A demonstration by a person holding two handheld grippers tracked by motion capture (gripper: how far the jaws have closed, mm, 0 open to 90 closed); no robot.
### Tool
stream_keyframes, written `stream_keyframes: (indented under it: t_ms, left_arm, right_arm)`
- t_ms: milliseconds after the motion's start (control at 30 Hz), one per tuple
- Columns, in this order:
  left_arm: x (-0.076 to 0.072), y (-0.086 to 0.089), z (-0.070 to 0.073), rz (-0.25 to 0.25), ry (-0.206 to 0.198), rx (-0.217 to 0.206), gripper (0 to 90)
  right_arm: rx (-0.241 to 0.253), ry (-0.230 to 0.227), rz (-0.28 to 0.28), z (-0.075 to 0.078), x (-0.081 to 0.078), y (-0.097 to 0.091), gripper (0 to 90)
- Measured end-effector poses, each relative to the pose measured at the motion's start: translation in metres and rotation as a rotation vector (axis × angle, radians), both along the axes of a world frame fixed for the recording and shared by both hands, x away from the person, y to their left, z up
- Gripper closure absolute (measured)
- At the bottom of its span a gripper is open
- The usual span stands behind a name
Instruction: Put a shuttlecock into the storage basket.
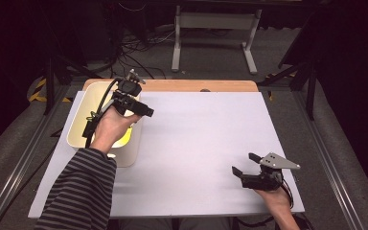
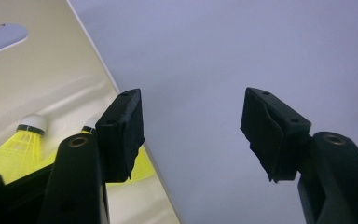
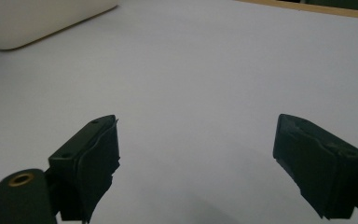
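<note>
The left gripper (image 1: 141, 111) hangs over the right rim of a white bin (image 1: 128, 155) at the table's far left, held by a hand (image 1: 112, 128) in a striped sleeve (image 1: 84, 189). Its jaws are spread with nothing between them; in the left gripper view (image 2: 192, 135) one jaw sits above the bin's edge and the other above the bare mat. Inside the bin lie yellow shuttlecocks (image 2: 21, 147) with white cork tips ringed in black; a second one (image 2: 137, 168) lies partly hidden behind the left jaw, just beside the first. From the high view only a yellow glow (image 1: 120, 139) shows under the hand. The bin's far wall has an oval handle slot (image 2: 2, 37). The right gripper (image 1: 245, 163) rests low near the table's near right corner, well apart from the bin, carrying a grey plate (image 1: 279, 162) on top; its jaws are also spread wide and empty, with plain mat between them in the right gripper view (image 3: 196, 163). The bin's corner (image 3: 37, 18) shows far off at that view's upper left. A pale mat (image 1: 206, 139) covers the wooden table (image 1: 196, 85).
</note>
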State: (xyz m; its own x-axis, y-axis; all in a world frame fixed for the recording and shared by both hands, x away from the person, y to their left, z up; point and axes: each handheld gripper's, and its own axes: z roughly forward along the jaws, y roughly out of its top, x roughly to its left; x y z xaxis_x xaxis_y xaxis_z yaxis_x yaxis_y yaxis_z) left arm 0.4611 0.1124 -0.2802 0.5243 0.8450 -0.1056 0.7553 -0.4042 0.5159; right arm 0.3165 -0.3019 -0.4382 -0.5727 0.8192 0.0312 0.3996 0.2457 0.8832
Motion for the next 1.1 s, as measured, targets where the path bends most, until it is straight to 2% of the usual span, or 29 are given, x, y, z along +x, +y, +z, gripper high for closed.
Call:
stream_keyframes:
  t_ms: [67, 300, 1100]
  left_arm:
    - [-0.001, -0.002, 0.0, 0.003, 0.001, -0.009, 39.8]
    - [-0.004, -0.01, -0.006, -0.027, 0.007, 0.0, 39.9]
    - [-0.019, -0.017, -0.012, -0.055, -0.001, -0.01, 38.4]
  right_arm:
    - [-0.001, -0.001, 0.001, 0.0, 0.0, 0.0, 14.7]
    - [0.004, -0.001, 0.0, 0.0, 0.0, 0.0, 14.7]
    - [-0.001, 0.001, 0.002, 0.0, 0.0, 0.001, 14.7]
